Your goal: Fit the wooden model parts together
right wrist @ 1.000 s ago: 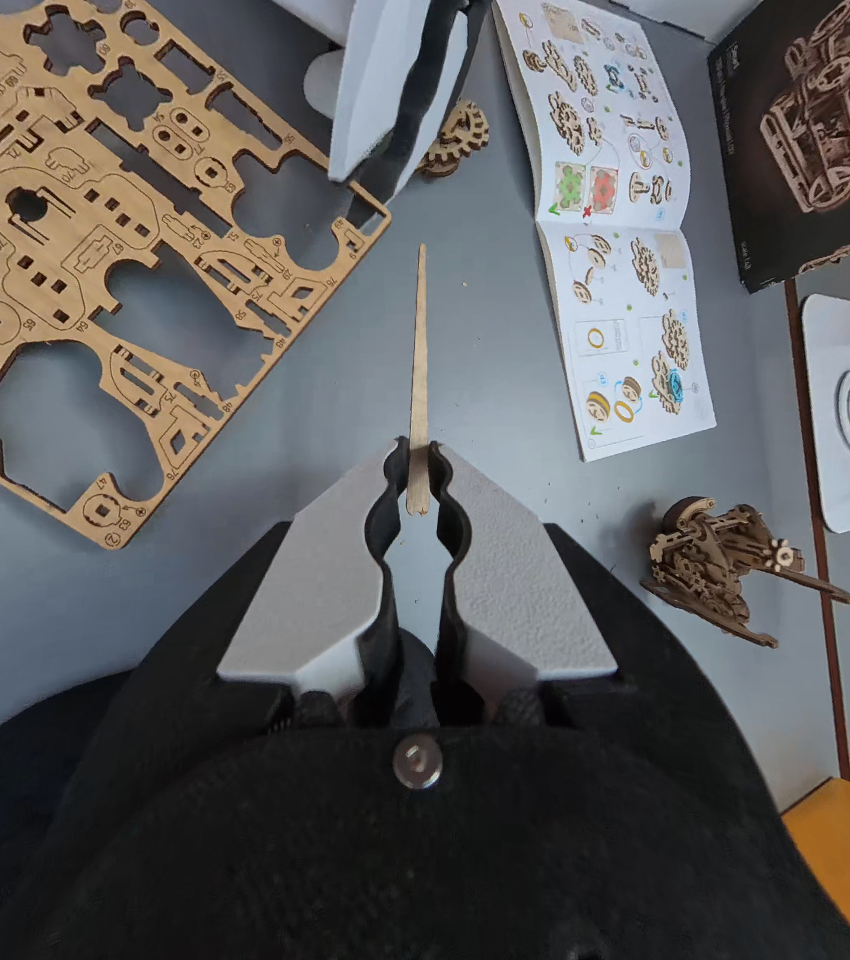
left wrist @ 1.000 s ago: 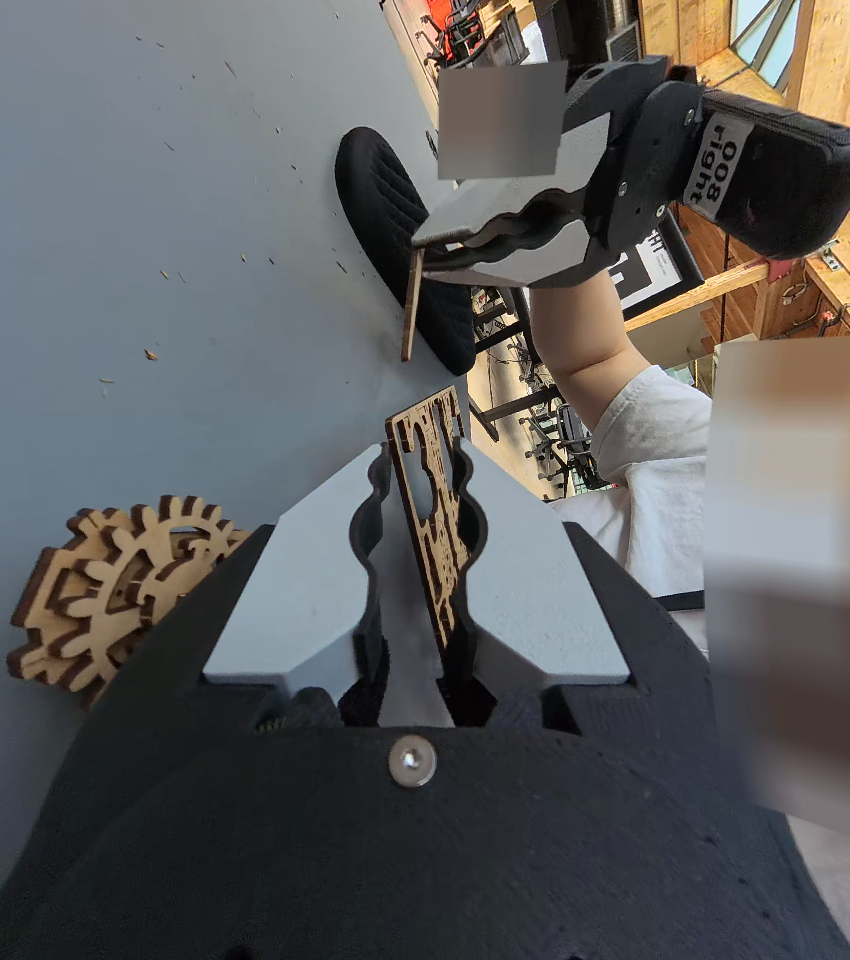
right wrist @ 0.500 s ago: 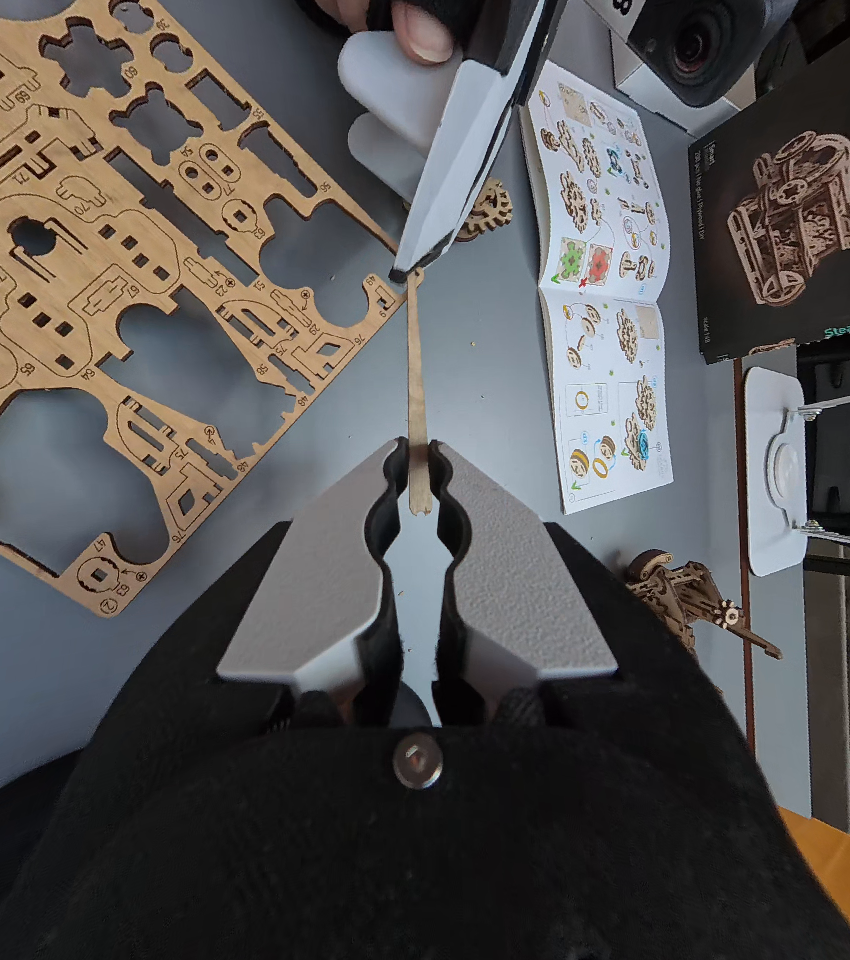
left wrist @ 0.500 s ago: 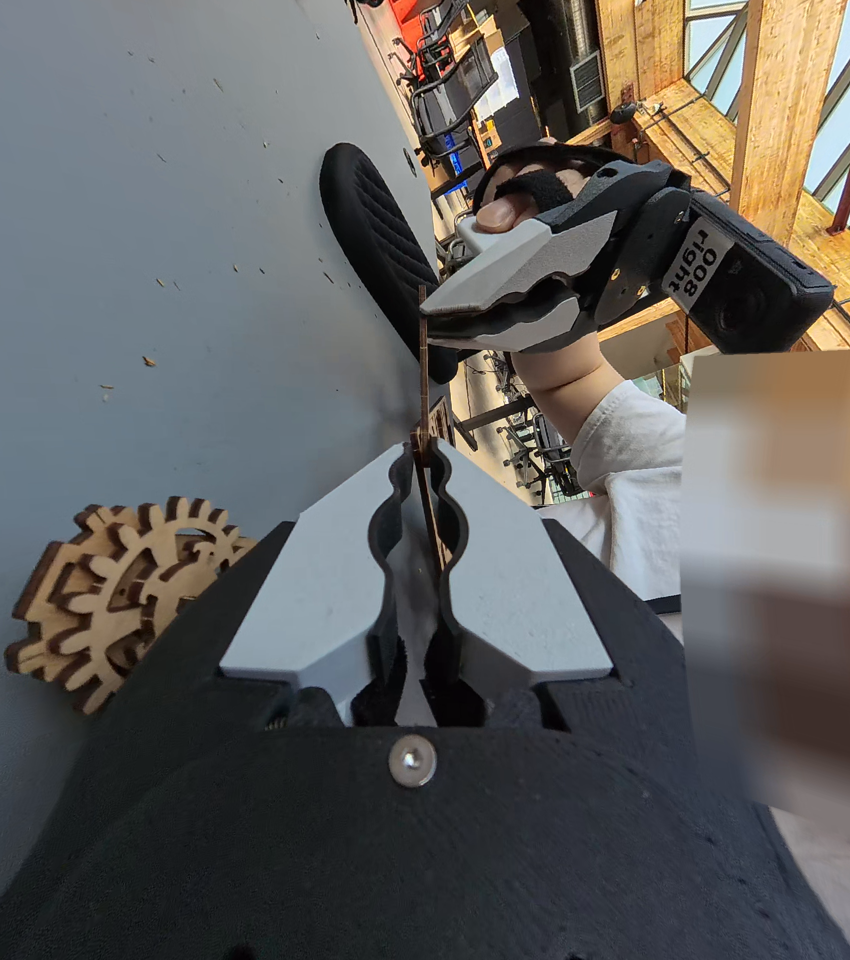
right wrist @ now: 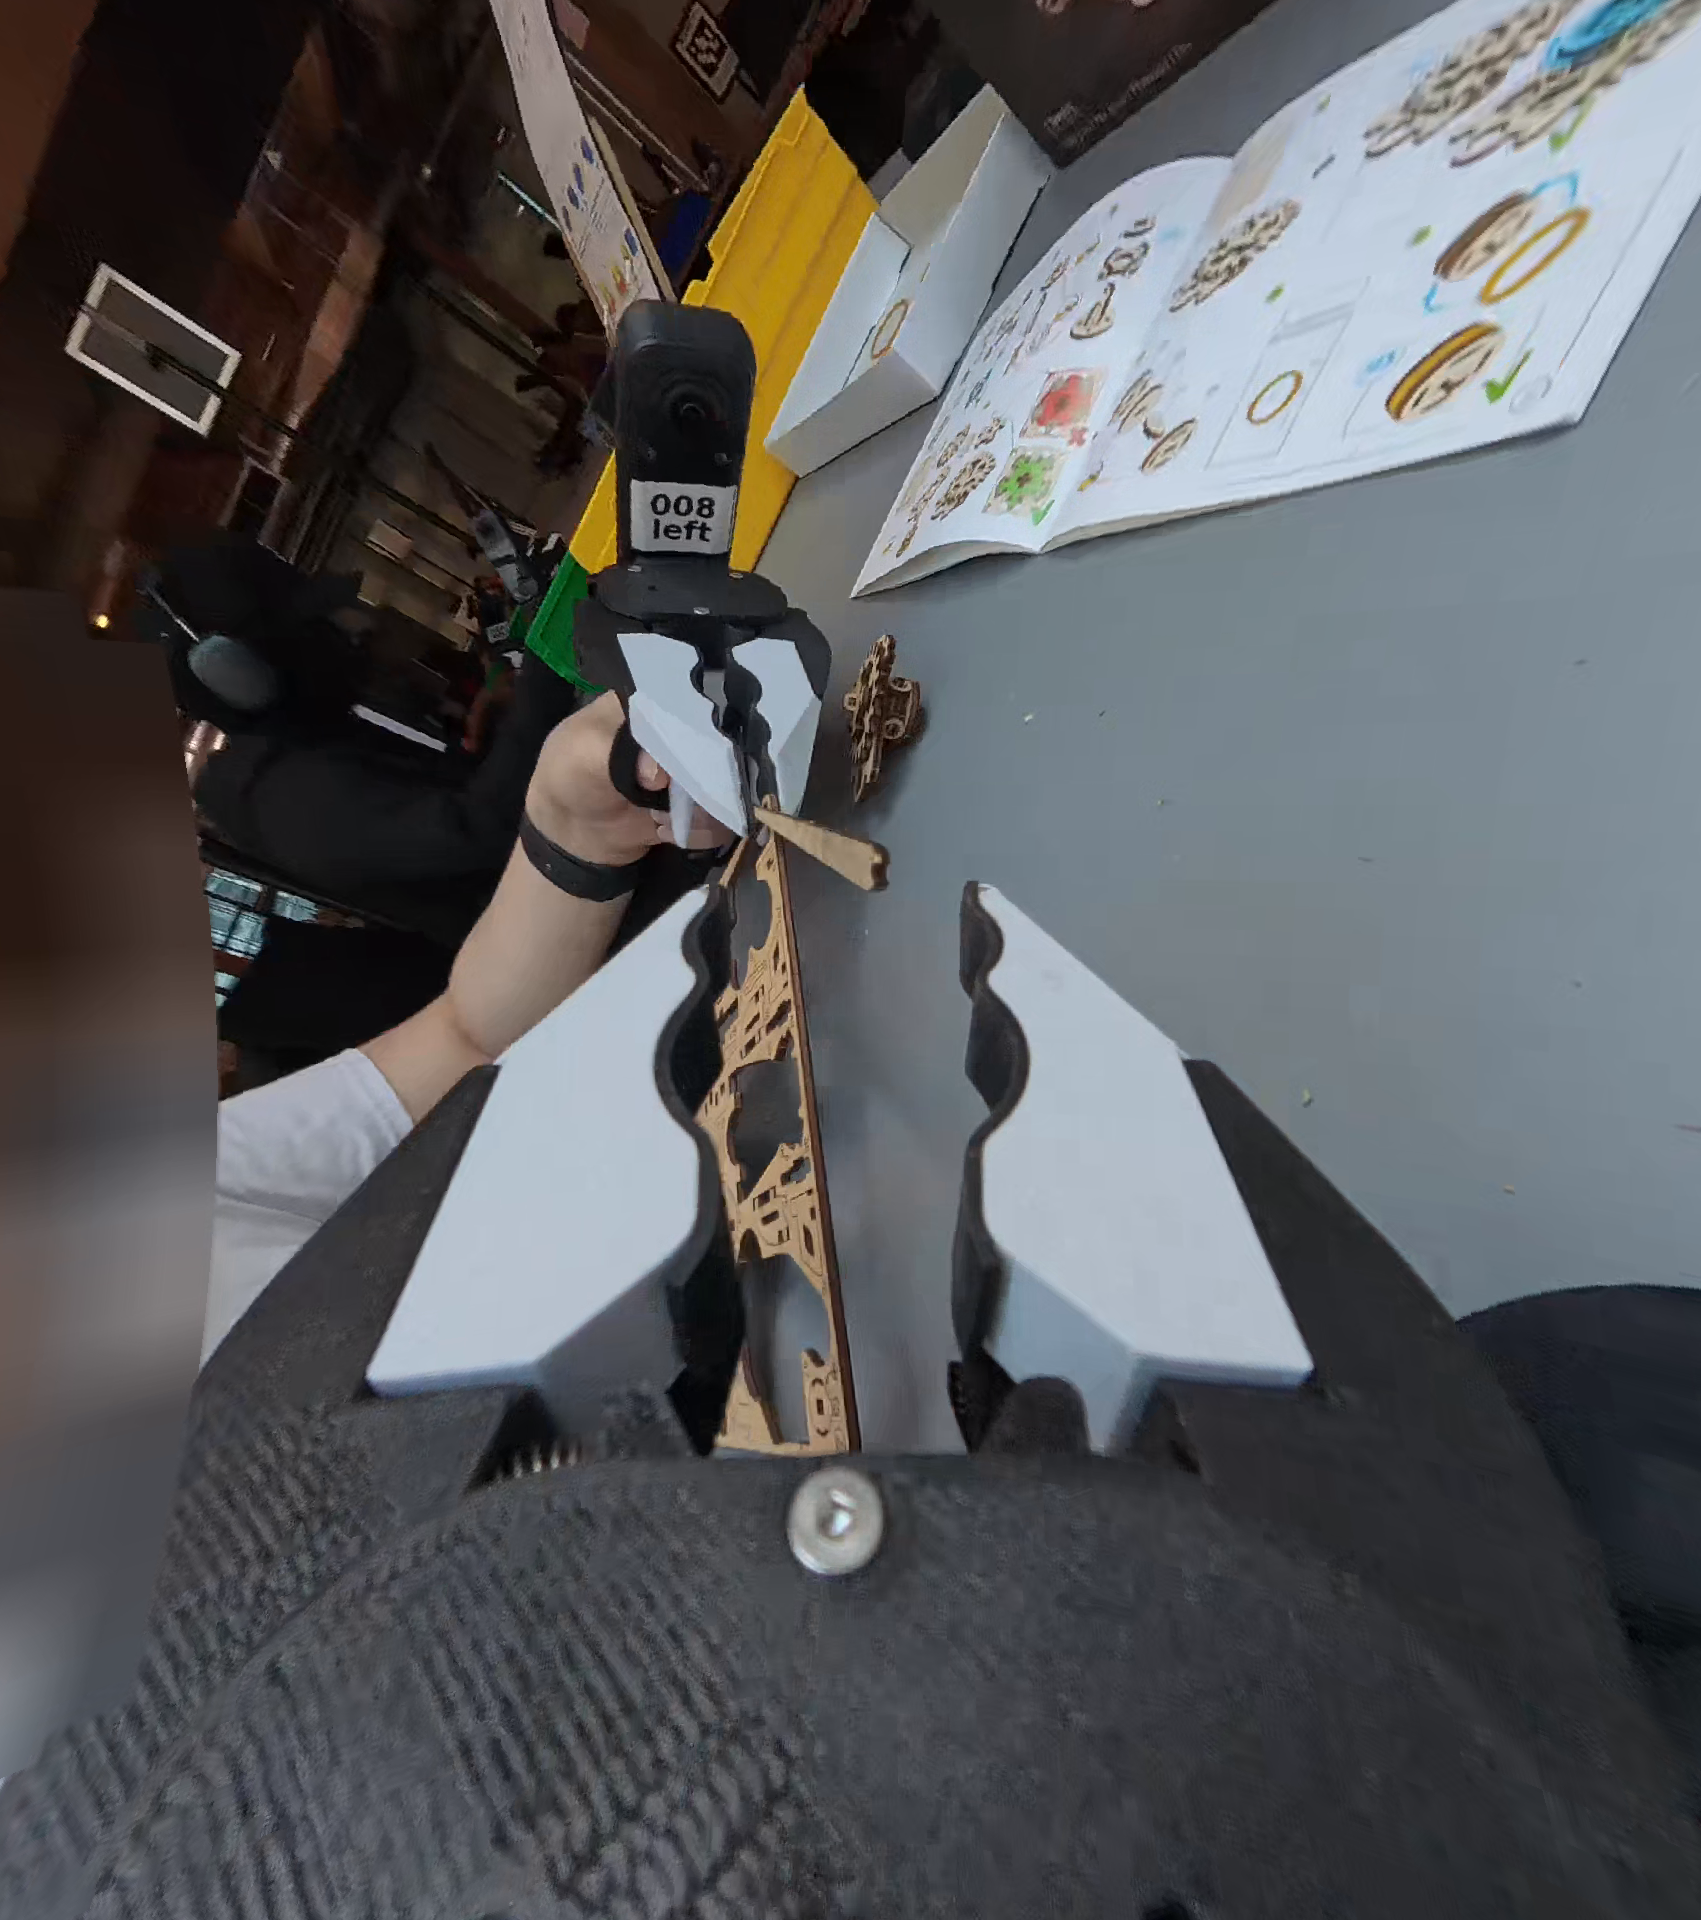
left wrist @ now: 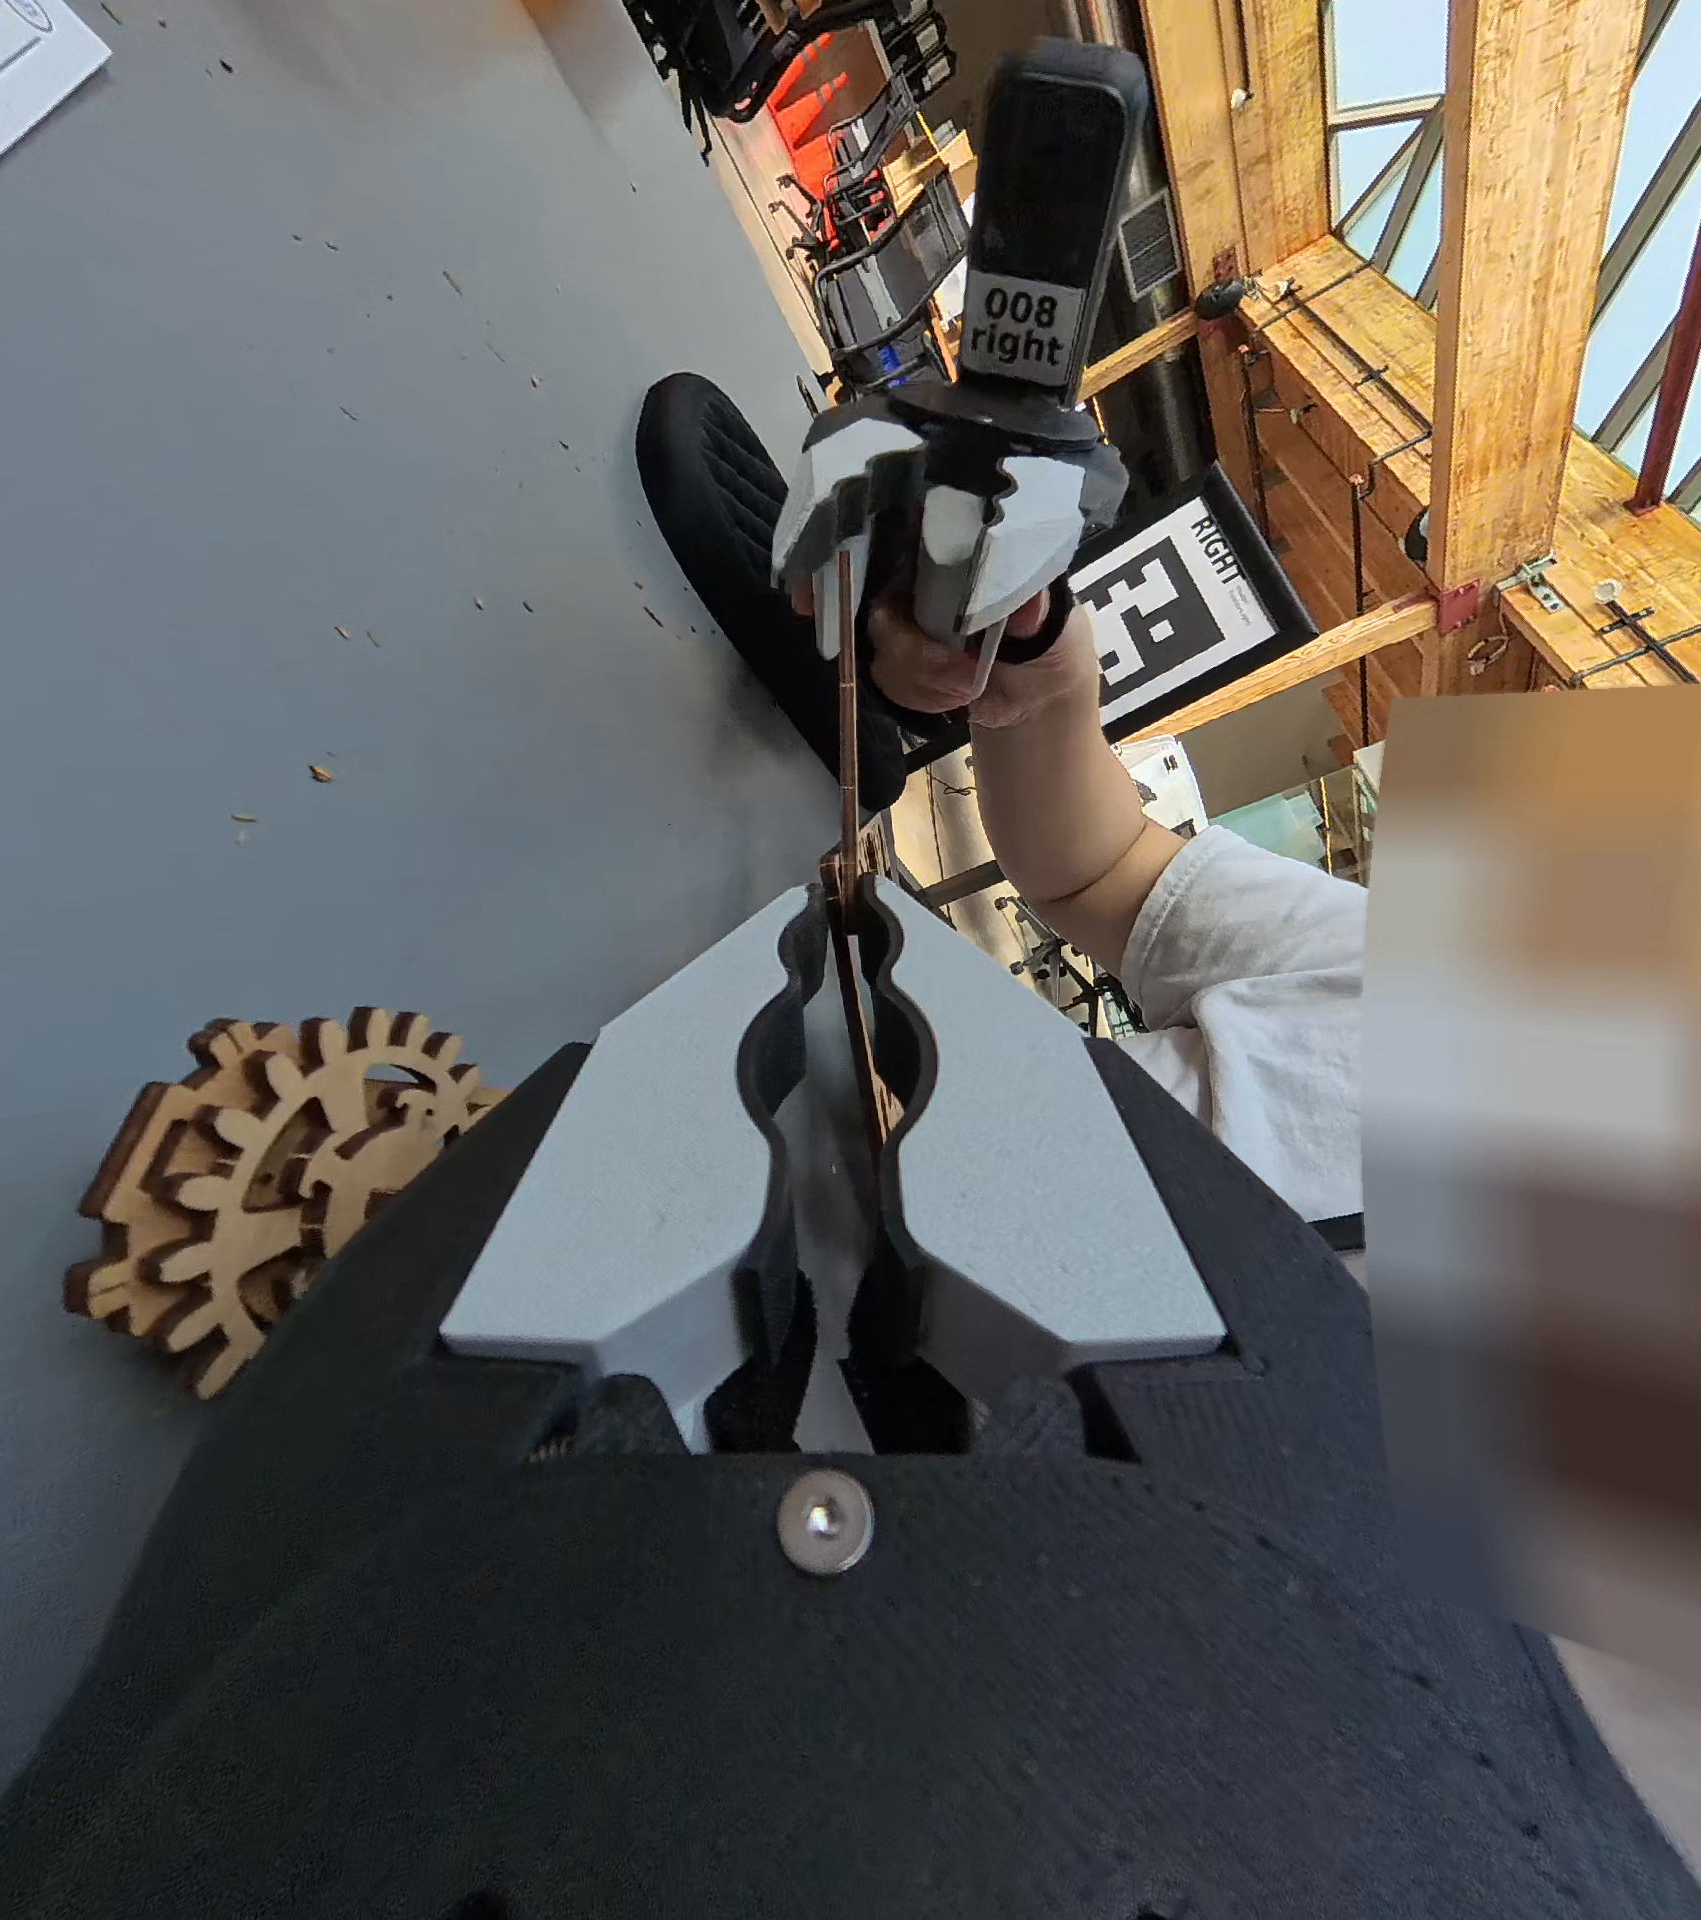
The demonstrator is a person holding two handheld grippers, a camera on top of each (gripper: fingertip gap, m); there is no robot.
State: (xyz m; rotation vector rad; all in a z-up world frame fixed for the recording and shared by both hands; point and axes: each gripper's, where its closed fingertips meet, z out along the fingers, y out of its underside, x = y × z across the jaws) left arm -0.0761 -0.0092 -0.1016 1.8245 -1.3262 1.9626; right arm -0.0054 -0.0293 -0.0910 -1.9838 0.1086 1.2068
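Note:
My left gripper [left wrist: 841, 888] is shut on a flat wooden part [left wrist: 861, 1029], seen edge-on between its pads. A long fretwork wooden plate [left wrist: 846, 717] runs from that part's tip up to my right gripper [left wrist: 887, 603]. In the right wrist view my right gripper [right wrist: 846, 899] is open wide. The fretwork plate [right wrist: 773, 1122] stands between its jaws, close against the left finger [right wrist: 565, 1143] and clear of the right pad. Its far end meets the small tapered part [right wrist: 820, 847] that the left gripper [right wrist: 752, 810] pinches.
A wooden gear assembly [left wrist: 254, 1174] lies on the grey table [left wrist: 306, 520] and also shows in the right wrist view [right wrist: 882, 712]. An open instruction booklet [right wrist: 1293, 343], a white box [right wrist: 908, 312] and a yellow bin [right wrist: 784, 239] sit beyond. A black pad [left wrist: 721, 488] lies at the table edge. The gap from one gripper's tips to the other's is roughly 8 cm.
My right gripper has opened and let go of the long plate, which now stands between its open jaws. Both grippers have swung to face each other, and the two parts now meet.

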